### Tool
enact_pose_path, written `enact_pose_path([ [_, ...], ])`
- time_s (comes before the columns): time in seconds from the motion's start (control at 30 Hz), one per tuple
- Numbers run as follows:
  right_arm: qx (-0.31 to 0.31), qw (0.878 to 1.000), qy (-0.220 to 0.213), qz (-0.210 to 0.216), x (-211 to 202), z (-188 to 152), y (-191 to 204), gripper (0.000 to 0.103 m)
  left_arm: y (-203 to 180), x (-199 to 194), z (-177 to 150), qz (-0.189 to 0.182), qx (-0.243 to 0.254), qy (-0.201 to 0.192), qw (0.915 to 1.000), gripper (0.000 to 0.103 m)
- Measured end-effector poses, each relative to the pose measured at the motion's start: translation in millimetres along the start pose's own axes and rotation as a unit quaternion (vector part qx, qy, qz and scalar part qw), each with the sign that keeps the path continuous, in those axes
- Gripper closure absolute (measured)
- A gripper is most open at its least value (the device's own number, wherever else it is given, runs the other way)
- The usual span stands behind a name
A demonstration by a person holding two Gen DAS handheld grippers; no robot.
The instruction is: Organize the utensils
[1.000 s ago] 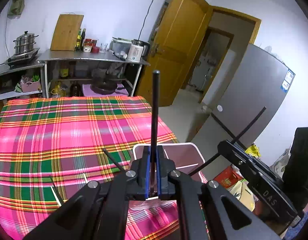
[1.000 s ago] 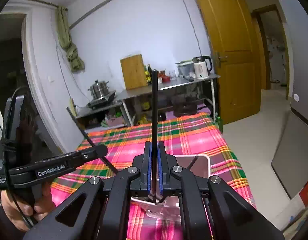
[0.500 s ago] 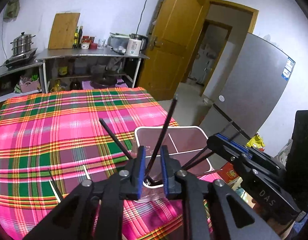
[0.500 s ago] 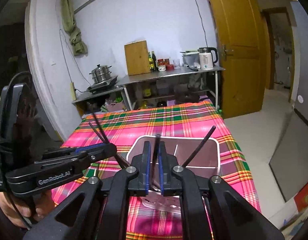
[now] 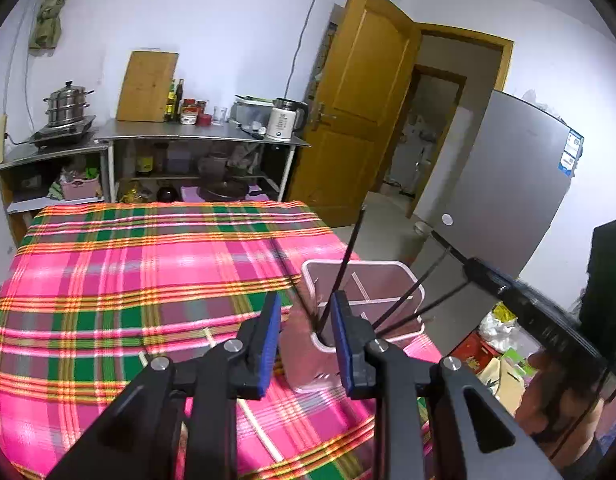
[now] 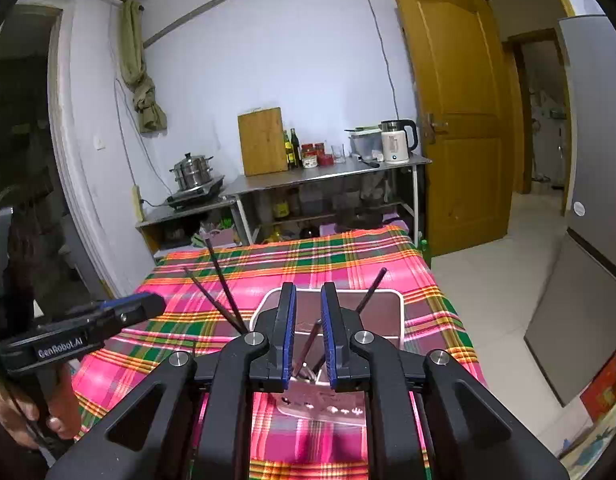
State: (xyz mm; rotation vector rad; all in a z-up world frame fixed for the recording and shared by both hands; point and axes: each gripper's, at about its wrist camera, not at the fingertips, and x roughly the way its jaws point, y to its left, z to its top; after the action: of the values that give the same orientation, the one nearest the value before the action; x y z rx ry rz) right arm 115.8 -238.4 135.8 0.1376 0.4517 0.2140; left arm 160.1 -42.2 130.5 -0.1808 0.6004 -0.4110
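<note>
A pale pink utensil holder (image 5: 395,276) (image 6: 383,300) with inner dividers stands near the right edge of the table. Several black chopsticks (image 5: 343,268) (image 6: 369,290) lean inside it. My left gripper (image 5: 304,332) is open just in front of the holder, with nothing between its blue pads. My right gripper (image 6: 308,332) is open over the holder's near side, and a dark chopstick (image 6: 309,342) stands loose between the jaws. Each gripper shows at the edge of the other's view.
The table carries a pink, green and yellow plaid cloth (image 5: 128,280). Light-coloured chopsticks (image 5: 212,340) lie on the cloth near the left gripper. A metal shelf with kettle and pots (image 5: 204,136) stands behind, a fridge (image 5: 507,200) to the right.
Both grippers were shut on upright black chopsticks. They lowered them into the holder and opened; the chopsticks now lean free inside it.
</note>
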Motion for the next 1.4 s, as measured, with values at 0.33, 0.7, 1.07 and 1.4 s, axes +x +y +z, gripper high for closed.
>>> enact_pose_path([
  [0.33, -0.006, 1.0, 0.013, 0.012, -12.2, -21.0, 13.9, 0.09, 33.1, -15.6, -48.2, 0.021, -0.043, 0.021, 0.9986, 0.076],
  [0.7, -0.021, 0.996, 0.069, 0.052, 9.2, -61.0, 39.5, 0.09, 70.4, -10.6, -98.6, 0.06, -0.086, 0.062, 0.9925, 0.076],
  [1.07, -0.042, 0.983, 0.143, 0.103, 58.8, -101.8, 71.1, 0.09, 104.7, 8.5, -125.9, 0.095, -0.124, 0.096, 0.9831, 0.076],
  [1.4, -0.081, 0.959, 0.222, 0.154, 127.4, -136.6, 114.4, 0.09, 134.0, 8.7, -134.3, 0.106, -0.146, 0.101, 0.9784, 0.076],
])
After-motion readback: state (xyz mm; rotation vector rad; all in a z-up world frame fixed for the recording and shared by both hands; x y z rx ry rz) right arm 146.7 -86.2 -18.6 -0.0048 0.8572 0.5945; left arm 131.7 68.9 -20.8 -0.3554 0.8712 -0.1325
